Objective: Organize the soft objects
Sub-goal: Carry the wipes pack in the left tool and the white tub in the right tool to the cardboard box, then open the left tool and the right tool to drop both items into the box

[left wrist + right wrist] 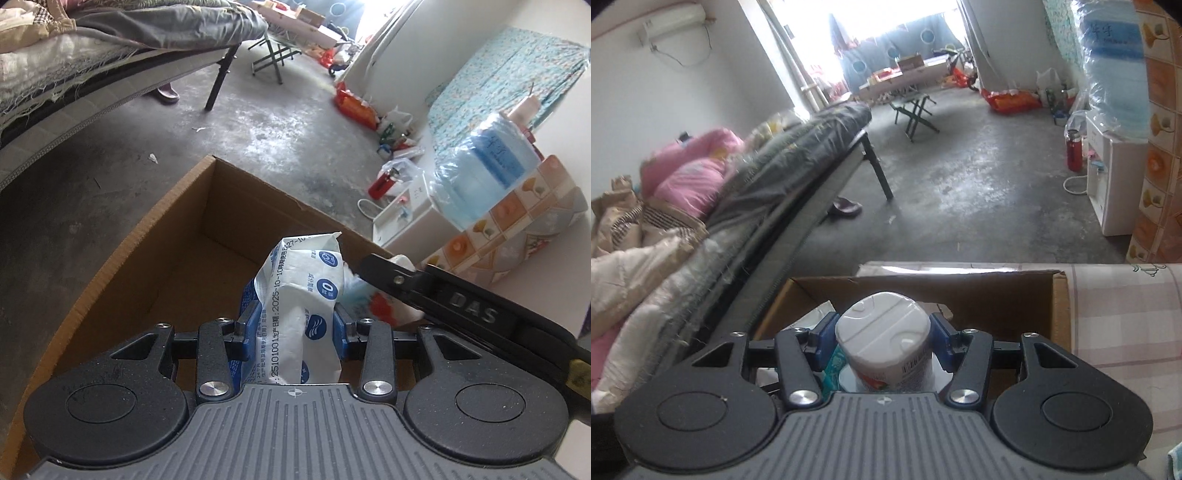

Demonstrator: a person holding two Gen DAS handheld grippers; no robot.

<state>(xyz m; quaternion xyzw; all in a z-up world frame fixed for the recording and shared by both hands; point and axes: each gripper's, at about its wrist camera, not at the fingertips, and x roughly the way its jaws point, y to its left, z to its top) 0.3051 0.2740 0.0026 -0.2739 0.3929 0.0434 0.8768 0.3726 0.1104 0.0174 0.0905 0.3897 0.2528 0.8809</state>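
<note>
My left gripper (293, 321) is shut on a white-and-blue soft tissue pack (301, 295), which stands up between the blue pads over the open cardboard box (147, 236). The other gripper's black finger (406, 280) reaches in from the right, over the box's right side. In the right wrist view my right gripper (882, 332) is shut on a round white tub with a flip lid (884, 332), held above the same cardboard box (997, 291). What lies in the box under the tub is mostly hidden.
A bed with grey and pink bedding (701, 206) runs along the left. A checked cloth surface (1126, 314) lies right of the box. A white water dispenser (1115, 177) with a blue bottle (487, 173) stands by the wall. Bags and clutter (354, 103) sit across the concrete floor.
</note>
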